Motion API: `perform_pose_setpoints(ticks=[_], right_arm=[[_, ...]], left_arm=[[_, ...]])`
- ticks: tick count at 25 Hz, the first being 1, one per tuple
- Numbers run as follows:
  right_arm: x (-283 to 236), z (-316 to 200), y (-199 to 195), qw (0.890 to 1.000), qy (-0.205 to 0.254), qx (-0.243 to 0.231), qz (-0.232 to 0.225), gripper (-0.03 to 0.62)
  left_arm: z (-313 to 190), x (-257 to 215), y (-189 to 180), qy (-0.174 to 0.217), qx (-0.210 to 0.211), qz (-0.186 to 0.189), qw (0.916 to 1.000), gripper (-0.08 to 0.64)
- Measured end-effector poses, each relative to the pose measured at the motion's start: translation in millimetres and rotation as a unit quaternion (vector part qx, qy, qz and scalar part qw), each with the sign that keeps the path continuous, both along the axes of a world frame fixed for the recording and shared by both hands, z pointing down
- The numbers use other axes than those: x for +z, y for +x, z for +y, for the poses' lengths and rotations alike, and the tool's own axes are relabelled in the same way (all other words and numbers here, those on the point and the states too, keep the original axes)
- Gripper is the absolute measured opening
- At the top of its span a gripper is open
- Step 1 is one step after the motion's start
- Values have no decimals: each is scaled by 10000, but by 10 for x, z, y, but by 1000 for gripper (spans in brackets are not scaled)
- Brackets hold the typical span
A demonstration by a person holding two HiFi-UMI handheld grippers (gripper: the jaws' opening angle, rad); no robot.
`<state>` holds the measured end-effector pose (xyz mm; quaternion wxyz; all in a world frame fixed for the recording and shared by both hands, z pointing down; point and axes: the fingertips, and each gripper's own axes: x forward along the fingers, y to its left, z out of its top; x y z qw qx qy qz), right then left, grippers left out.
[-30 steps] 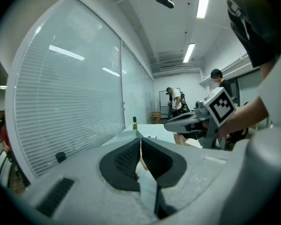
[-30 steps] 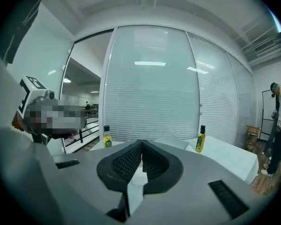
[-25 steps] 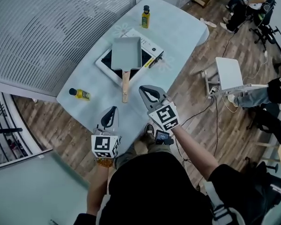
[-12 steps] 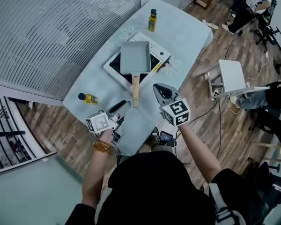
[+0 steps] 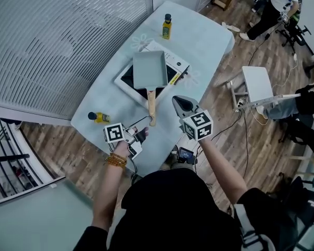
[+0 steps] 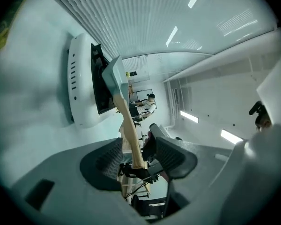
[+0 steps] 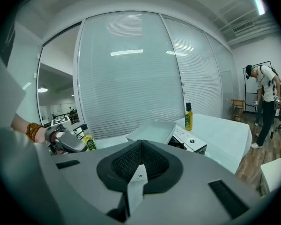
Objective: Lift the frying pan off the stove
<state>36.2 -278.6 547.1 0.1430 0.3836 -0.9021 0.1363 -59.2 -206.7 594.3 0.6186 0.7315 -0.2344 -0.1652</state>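
From the head: saw the pan (image 5: 149, 69) lying flat on the stove (image 5: 171, 60), its handle (image 5: 152, 102) reaching off the stove's near edge to the left gripper (image 5: 144, 130), the right gripper (image 5: 180, 101) just off the stove's near right corner. Along the left gripper: found jaws parted round the handle's end, not clamped. Along the right gripper: found jaws pressed together on nothing, short of the stove.

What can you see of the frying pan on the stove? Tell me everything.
The frying pan is rectangular, grey-green and empty, with a pale wooden handle. It sits flat on the white stove with its black top. The handle reaches past the stove's edge over the table, towards the person. Its end lies between the open jaws of the left hand-held gripper, not yet clamped.
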Motion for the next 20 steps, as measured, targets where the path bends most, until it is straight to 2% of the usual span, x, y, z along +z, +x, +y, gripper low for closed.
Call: perform_pose_setpoints(ticks=[7, 9, 12, 16, 20], right_arm=[[123, -65, 6, 9997, -217, -19, -94, 3], [170, -88, 1, 9992, -377, -21, -157, 3], [261, -109, -39, 9965, -734, -129, -378, 3], [337, -107, -98, 9841, -1384, -314, -1070, 5], [396, -142, -150, 9619, -2039, -470, -1757, 13]], left_arm=[[7, 24, 165, -13, 230, 6, 9997, 219], [0, 24, 180, 20, 293, 35, 9996, 218], [-8, 57, 183, 52, 376, 128, 9992, 173], [-3, 106, 188, -35, 367, 186, 9991, 117], [12, 83, 208, -160, 342, 362, 9986, 111]])
